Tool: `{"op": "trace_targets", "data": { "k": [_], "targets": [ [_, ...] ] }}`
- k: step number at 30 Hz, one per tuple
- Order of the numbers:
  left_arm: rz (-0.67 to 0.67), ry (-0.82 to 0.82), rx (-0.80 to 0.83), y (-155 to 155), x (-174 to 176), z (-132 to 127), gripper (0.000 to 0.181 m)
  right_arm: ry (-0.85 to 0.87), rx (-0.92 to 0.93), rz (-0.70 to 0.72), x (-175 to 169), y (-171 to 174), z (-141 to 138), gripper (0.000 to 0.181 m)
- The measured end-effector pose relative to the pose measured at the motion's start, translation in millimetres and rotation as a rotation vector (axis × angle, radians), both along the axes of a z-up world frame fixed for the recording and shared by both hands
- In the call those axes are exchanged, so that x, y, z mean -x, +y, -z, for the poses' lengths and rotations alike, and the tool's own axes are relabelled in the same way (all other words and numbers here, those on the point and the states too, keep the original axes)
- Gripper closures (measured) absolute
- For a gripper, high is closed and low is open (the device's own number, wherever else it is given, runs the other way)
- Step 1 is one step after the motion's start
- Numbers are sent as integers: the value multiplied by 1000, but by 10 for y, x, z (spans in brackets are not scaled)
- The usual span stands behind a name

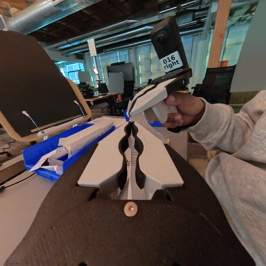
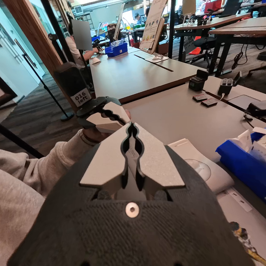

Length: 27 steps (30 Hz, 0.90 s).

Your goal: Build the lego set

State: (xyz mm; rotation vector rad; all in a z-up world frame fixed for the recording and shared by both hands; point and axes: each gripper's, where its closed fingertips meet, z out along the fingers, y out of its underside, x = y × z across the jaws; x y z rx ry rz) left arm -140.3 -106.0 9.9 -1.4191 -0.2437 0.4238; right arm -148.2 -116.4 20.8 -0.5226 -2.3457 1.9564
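Both grippers, left gripper (image 1: 131, 125) and right gripper (image 2: 131, 125), pinch one white paper bag (image 1: 130, 165) between them; blue bin (image 1: 47, 152) at nine o'clock; no bricks joined yet.

A white paper bag (image 1: 131, 152) held up in the air.
It is thin and flat with small print on it, pinched between both grippers' closed tips, above the table.

Left gripper (image 1: 131, 123) fingers closed, right gripper (image 2: 131, 124) fingers closed, tips meeting, both hand-held aloft.
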Motion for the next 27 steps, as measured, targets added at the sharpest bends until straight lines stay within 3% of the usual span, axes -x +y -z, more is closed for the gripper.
{"op": "trace_targets", "data": {
  "k": [10, 14, 18, 22, 24, 27],
  "targets": [
    [-76, 5, 56, 16, 115, 71, 181, -156, 97, 24, 128, 8, 55, 181],
    [-1, -10, 25, -18, 21, 36, 181, -28, 46, -49, 5, 10, 4, 180],
    [61, -26, 14, -49, -52, 43, 181, 88, -51, -112, -89, 45, -31, 164],
    [105, -37, 9, -68, -109, 47, 181, 166, -192, -224, -190, -10, 35, 159],
    [112, -35, 25, -62, -128, 58, 181, 231, -284, -244, -179, -48, 113, 161],
    [90, -34, 34, -81, -103, 66, 181, 294, -330, -249, -178, -116, 118, 181]
  ]
}}
